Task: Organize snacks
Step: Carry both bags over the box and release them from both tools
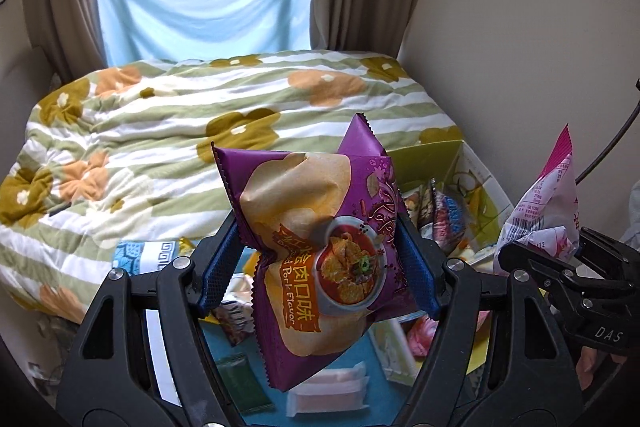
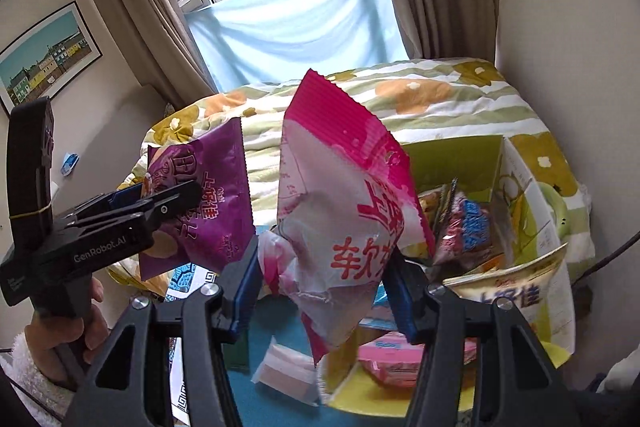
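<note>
My left gripper (image 1: pixel 320 259) is shut on a purple chip bag (image 1: pixel 316 227) and holds it up in the air; the bag also shows at the left in the right wrist view (image 2: pixel 208 211). My right gripper (image 2: pixel 320 287) is shut on a pink and white snack bag (image 2: pixel 344 211), raised above the table; this bag shows at the right edge of the left wrist view (image 1: pixel 548 203). A yellow-green cardboard box (image 2: pixel 520 187) with several snack packs inside stands to the right, below and behind the pink bag.
Loose snack packs lie on the blue surface below: a pink-white pack (image 1: pixel 332 391), a green pack (image 1: pixel 244 383), a pink packet (image 2: pixel 394 359). A bed with a flowered quilt (image 1: pixel 200 115) lies behind. Wall at the right.
</note>
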